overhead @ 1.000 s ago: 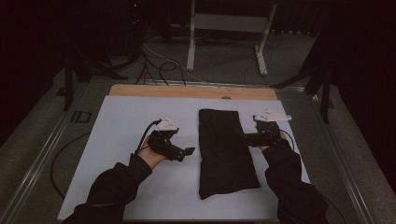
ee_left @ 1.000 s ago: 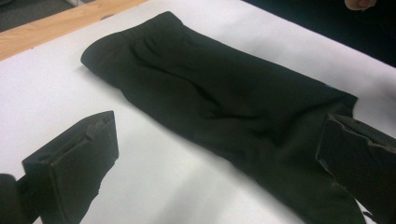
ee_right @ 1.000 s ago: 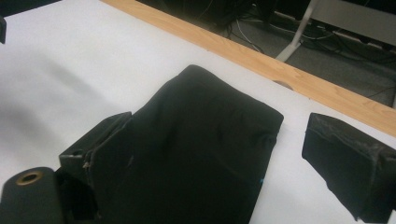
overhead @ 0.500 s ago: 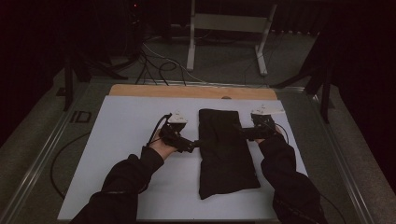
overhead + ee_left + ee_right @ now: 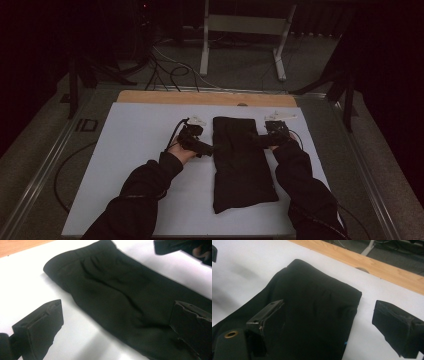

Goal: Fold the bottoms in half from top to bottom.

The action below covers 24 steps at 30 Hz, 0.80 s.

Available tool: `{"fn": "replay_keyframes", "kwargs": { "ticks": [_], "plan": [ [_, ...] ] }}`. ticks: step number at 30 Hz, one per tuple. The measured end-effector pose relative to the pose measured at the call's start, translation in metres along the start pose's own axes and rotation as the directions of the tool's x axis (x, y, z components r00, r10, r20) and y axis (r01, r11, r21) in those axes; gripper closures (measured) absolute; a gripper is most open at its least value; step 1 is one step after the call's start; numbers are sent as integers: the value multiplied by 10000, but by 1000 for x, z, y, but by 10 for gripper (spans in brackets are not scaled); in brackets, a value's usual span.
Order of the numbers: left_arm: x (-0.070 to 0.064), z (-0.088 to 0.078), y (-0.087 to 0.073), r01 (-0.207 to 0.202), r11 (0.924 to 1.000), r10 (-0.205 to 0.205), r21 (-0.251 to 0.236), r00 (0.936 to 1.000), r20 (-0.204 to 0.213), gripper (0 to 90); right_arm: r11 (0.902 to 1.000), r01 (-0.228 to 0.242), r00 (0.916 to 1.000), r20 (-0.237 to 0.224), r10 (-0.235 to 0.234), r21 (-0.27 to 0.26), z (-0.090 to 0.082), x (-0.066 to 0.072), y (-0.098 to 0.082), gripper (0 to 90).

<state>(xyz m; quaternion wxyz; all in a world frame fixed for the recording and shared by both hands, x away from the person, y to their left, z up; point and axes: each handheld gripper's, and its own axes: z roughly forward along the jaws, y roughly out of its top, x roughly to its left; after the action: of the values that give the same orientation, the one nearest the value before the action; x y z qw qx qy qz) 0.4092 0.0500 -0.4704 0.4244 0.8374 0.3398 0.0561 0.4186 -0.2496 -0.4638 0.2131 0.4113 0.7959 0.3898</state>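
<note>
— Looking at where we stand: the black folded garment (image 5: 242,162) lies lengthwise down the middle of the white surface (image 5: 130,150), its far end toward the wooden strip (image 5: 200,98) at the back. Are we holding it yet?

— Not yet, as we judge it. Our left tongs (image 5: 209,148) sit at the garment's left edge with jaws spread wide; in the left gripper view one jaw is over bare surface and the other over the cloth (image 5: 130,302), nothing pinched between them.

— And the right side?

— Our right tongs (image 5: 260,141) are at the opposite edge, near the far end, also spread. In the right gripper view one jaw hangs over the cloth (image 5: 317,315) and the other over the white surface beside it. We cannot tell whether either jaw touches the fabric.

— So what is done and what is left?

— We think the garment is already folded into a long strip, and both tongs are placed either side of it. Closing on the edges and making the next fold all seem to lie ahead.

— Any labels or writing?

— None we can read. We see only a small blue fleck (image 5: 346,342) at the garment's edge, too small to tell what it is.
</note>
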Motion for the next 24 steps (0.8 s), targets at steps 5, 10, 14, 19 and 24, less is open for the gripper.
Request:
{"fn": "replay_keyframes", "kwargs": {
  "ticks": [5, 10, 14, 19, 24],
  "plan": [
    [5, 12, 5, 44, 10000, -44, 14, 9997, -236, 1, 9998, 7, 9999, -102, -4, 217, 10, -5, 1, 105],
    [11, 22, 6, -50, 10000, 49, -65, 9997, -245, 14, 9992, -210, 9997, -91, 213, 329, 17, -10, 1, 104],
    [19, 32, 8, 157, 9997, -167, -196, 9984, -534, 16, 9970, -235, 9996, -137, 246, 738, 27, -13, -1, 101],
    [28, 42, 11, 1189, 9927, -1189, -201, 9929, 26, 21, 9921, -601, 9982, 84, 595, 1105, 36, -18, -5, 108],
    [35, 54, 13, 1442, 9893, -1434, 235, 9892, -313, 25, 9852, -1232, 9923, 295, 1206, 1191, 44, -25, -6, 132]
  ]
}}
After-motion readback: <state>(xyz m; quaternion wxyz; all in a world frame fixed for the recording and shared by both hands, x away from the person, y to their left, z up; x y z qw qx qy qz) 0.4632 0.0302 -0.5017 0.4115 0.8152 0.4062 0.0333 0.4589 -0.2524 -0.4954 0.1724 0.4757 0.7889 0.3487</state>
